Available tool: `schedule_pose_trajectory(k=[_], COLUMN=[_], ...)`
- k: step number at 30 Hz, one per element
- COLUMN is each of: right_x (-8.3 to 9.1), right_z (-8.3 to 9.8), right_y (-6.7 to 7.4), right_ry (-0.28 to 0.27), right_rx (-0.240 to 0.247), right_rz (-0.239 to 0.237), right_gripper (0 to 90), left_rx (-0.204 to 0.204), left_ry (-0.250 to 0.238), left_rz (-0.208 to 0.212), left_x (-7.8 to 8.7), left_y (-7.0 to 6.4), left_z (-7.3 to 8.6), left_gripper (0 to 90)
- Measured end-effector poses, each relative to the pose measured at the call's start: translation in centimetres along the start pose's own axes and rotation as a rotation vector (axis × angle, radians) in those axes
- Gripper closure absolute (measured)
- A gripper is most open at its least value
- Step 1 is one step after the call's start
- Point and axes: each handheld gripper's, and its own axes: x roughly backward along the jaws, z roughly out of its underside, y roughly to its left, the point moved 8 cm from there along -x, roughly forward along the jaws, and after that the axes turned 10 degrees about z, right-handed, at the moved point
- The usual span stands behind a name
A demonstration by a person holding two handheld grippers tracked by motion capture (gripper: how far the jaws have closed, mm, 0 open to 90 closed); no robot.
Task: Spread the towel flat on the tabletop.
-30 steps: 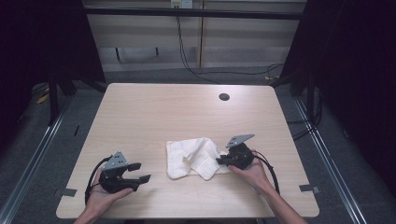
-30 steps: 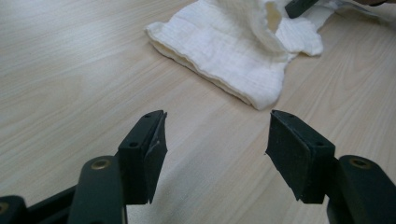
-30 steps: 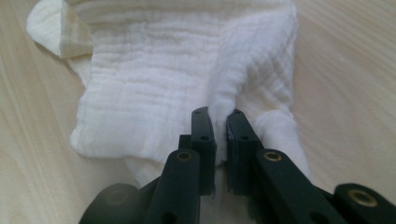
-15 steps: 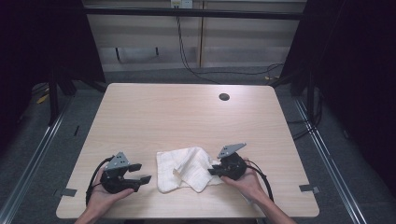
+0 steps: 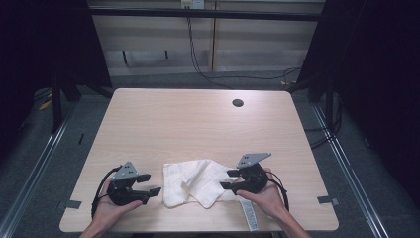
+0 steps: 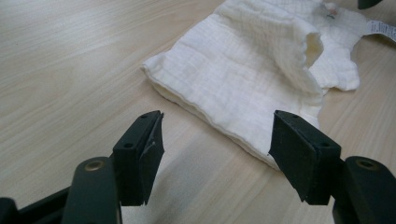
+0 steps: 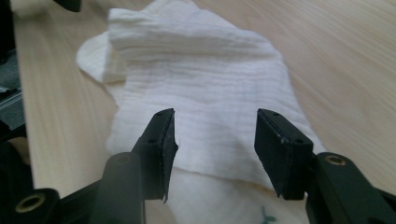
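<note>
Lying crumpled near the table's (image 5: pixel 148 114) front edge, white cloth (image 5: pixel 195 181), with left gripper (image 6: pixel 215 156) and right gripper (image 7: pixel 215 149) both gaping empty either side, seemingly lining up for spreading, needing corner pinches next.

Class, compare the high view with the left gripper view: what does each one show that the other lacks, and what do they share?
High view alone: the whole table with its dark round hole, both hands, the right gripper at the cloth's right edge, and the floor beyond. Left gripper view alone: the cloth's ribbed weave and doubled hem up close, between the open jaws. Both: the white cloth, the wooden tabletop, and the left gripper open, short of the cloth.
</note>
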Motion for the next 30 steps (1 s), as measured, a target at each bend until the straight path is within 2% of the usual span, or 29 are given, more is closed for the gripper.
schedule_pose_trajectory(k=[2,5,8,10,11,13,14,16,17,22,23,24,25,27,30], right_x=[0.1,0.0,-0.8,-1.5,-1.7,-2.1,-2.2,-2.4,-2.7,-3.0,-3.2,-3.4,-3.4,-3.4,-3.4], right_z=[0.0,-0.1,0.0,0.0,0.1,0.0,-0.1,-0.1,0.2,0.9,1.5,1.7,1.8,1.9,2.0], right_y=[0.9,2.6,4.4,5.4,5.9,6.2,6.4,6.5,6.7,6.9,6.9,6.8,6.8,6.8,6.9], right_ry=[-0.003,-0.008,0.006,0.019,0.033,0.039,0.037,0.036,0.058,0.078,0.097,0.104,0.100,0.103,0.081], right_rx=[0.011,0.044,0.104,0.142,0.161,0.188,0.185,0.193,0.228,0.245,0.264,0.273,0.285,0.269,0.283], right_rz=[-0.011,-0.075,-0.141,-0.153,-0.179,-0.200,-0.217,-0.222,-0.215,-0.214,-0.195,-0.189,-0.191,-0.211,-0.194], right_gripper=[48.9,61.1,70.0,71.8,72.8,76.5,78.3,79.4,79.4,76.1,70.4,69.1,68.3,65.8,65.8], left_rx=[-0.004,-0.001,0.004,0.000,-0.002,0.000,-0.003,0.002,-0.002,-0.002,-0.005,-0.007,-0.013,-0.005,-0.003], left_ry=[-0.002,-0.007,-0.002,-0.001,0.000,-0.001,0.002,0.002,0.005,0.003,0.002,0.003,0.005,0.003,0.005], left_rz=[0.002,-0.002,-0.001,-0.001,-0.001,-0.001,-0.003,-0.002,-0.001,0.003,0.005,0.004,0.001,0.002,0.004], left_x=[0.1,0.1,0.0,0.0,0.0,0.0,0.0,0.0,-0.1,-0.2,-0.2,-0.2,-0.1,-0.2,-0.3], left_y=[-0.1,0.1,0.1,0.1,0.1,0.1,0.1,0.1,0.1,0.0,0.0,0.0,0.0,0.0,0.0], left_z=[-0.1,-0.1,0.0,0.0,0.0,0.0,0.0,0.0,0.0,-0.1,-0.2,-0.2,-0.2,-0.2,-0.1], left_gripper=[34.3,34.1,33.9,33.8,33.7,33.7,33.6,33.6,33.6,33.8,33.8,33.8,33.8,33.7,33.6])
